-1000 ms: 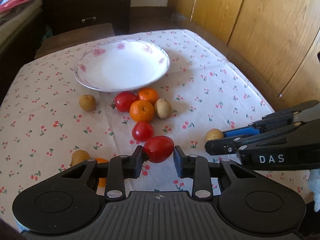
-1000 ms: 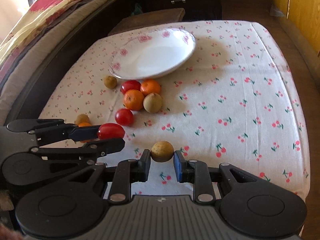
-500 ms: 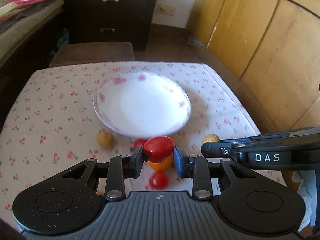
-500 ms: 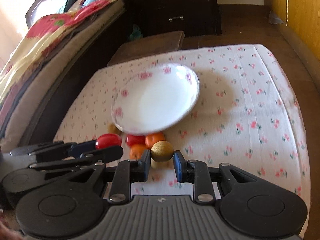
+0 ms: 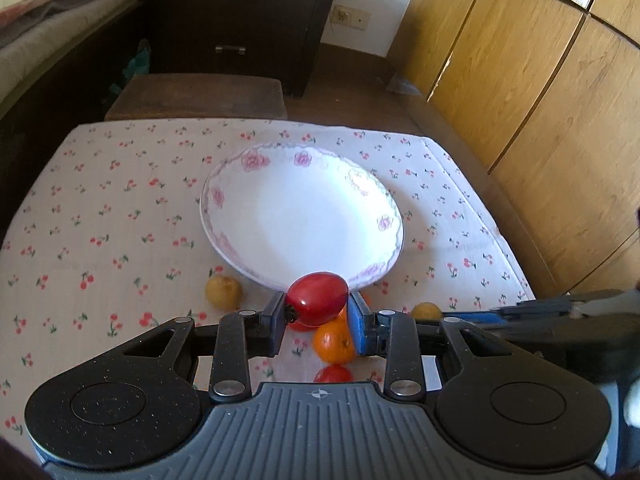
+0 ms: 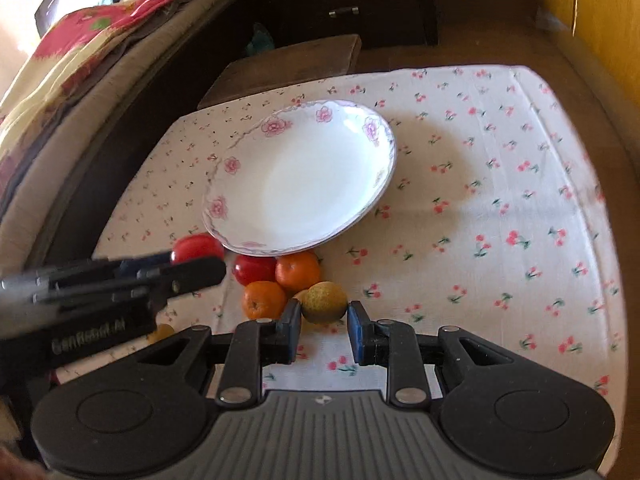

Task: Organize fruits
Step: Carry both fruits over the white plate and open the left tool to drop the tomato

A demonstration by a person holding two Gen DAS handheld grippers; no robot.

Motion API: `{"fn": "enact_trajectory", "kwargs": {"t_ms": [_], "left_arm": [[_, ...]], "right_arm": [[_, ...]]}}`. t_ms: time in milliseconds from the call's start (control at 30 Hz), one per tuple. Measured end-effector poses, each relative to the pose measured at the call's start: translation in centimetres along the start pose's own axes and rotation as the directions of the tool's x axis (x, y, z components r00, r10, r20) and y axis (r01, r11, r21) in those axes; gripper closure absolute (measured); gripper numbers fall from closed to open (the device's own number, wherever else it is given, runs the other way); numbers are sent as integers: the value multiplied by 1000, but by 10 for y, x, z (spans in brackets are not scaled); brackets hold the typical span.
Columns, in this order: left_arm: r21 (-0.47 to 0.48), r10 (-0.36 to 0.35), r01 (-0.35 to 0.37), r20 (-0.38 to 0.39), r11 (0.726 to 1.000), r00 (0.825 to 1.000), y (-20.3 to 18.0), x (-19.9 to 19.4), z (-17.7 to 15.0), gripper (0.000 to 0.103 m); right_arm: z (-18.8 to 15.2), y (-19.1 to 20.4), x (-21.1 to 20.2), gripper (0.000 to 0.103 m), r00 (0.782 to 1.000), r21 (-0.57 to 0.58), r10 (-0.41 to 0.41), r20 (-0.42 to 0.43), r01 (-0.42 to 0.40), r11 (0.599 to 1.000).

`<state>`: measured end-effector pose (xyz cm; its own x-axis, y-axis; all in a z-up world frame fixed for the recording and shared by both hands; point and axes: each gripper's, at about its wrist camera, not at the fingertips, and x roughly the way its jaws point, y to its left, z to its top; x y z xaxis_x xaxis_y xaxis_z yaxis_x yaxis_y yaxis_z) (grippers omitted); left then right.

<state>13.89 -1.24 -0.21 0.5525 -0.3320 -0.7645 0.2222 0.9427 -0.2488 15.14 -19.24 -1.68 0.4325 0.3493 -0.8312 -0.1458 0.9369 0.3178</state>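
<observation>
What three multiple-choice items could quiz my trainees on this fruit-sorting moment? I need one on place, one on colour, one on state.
1. Where do the loose oranges lie?
A. On the plate
B. On the cloth by the plate's near rim
C. On the floor

2. What colour is the fruit in the left tool?
A. Red
B. Green
C. Purple

3. What is the plate's state?
A. Piled with fruit
B. Upside down
C. Empty

Answers:
1 B: both oranges sit on the tablecloth beside the plate.
2 A: the left tool clamps a red tomato, while the right tool holds a yellow-brown fruit.
3 C: its white inside is bare.
</observation>
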Motion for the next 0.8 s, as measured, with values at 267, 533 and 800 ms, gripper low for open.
{"fn": "enact_trajectory", "kwargs": {"t_ms": [267, 533, 800], "left_arm": [[-26, -20, 20, -9, 999, 1000, 7, -1, 1, 63], [-33, -34, 34, -3, 999, 999, 4, -2, 2, 63], [-40, -37, 38, 29, 998, 999, -1, 6, 24, 68]], "right_arm": [[3, 1, 8, 76, 999, 33, 41, -17, -40, 999], [8, 2, 6, 76, 999, 50, 53, -6, -53, 997], [34, 4, 2, 76, 998, 61, 32, 59, -36, 998]]}}
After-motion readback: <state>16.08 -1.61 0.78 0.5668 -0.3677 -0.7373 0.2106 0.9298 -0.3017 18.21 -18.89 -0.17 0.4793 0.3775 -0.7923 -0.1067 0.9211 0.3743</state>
